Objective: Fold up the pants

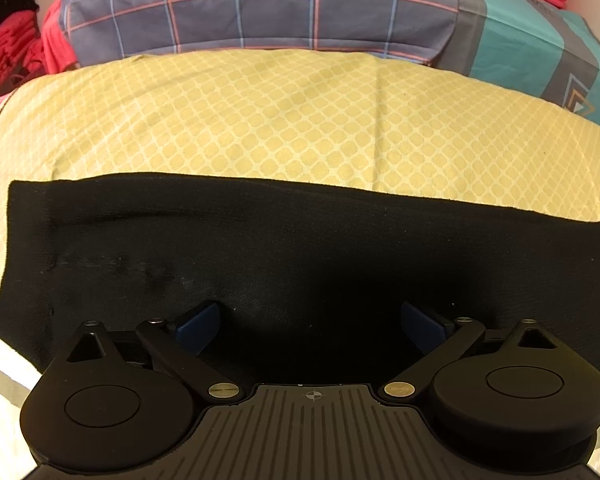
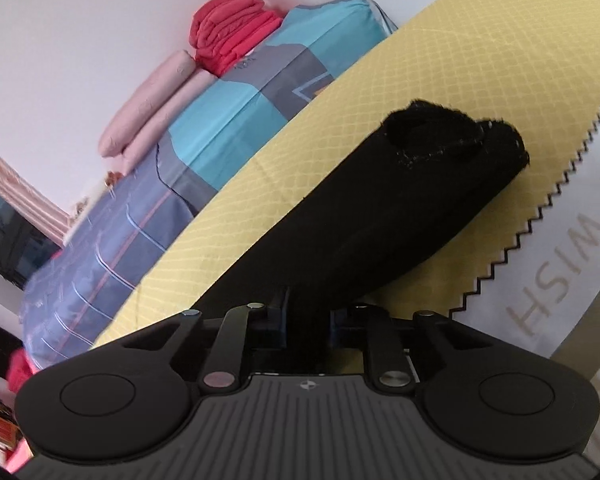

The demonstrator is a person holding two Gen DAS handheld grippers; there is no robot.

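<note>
Black pants point(image 1: 260, 248) are lying as a long dark band across a yellow lattice-patterned cloth point(image 1: 260, 120) that is covering the bed, their one end squared off at the left of the left wrist view. The left gripper point(image 1: 310, 322) is hovering low over the near edge of the pants with its jaws spread wide, the blue pads point(image 1: 198, 322) standing well apart and grasping nothing, only dark fabric showing between them.

In the right wrist view the right gripper point(image 2: 308, 320) is clenched on the pants point(image 2: 380, 216), its two fingers drawn close together with the black fabric pinched between them. From the grip the garment is stretching away as a thick folded roll, its far end showing open layered edges against the yellow cloth point(image 2: 340, 120). The cloth's zigzag-cut edge is running along the right side, just beside a white surface bearing pale lettering point(image 2: 540, 300).

Beyond the yellow cloth, a grey-blue checked bedcover with pink and blue lines point(image 1: 240, 4) is sitting at the far side, touching a teal and grey patterned cover point(image 1: 540, 40) to its right. A stack of folded red garments point(image 2: 232, 32) is resting on the teal cover near the white wall, with pale pink rolled bedding point(image 2: 148, 112) just beside it. More red clothing point(image 1: 8, 60) is piled at the far left in the left wrist view.
</note>
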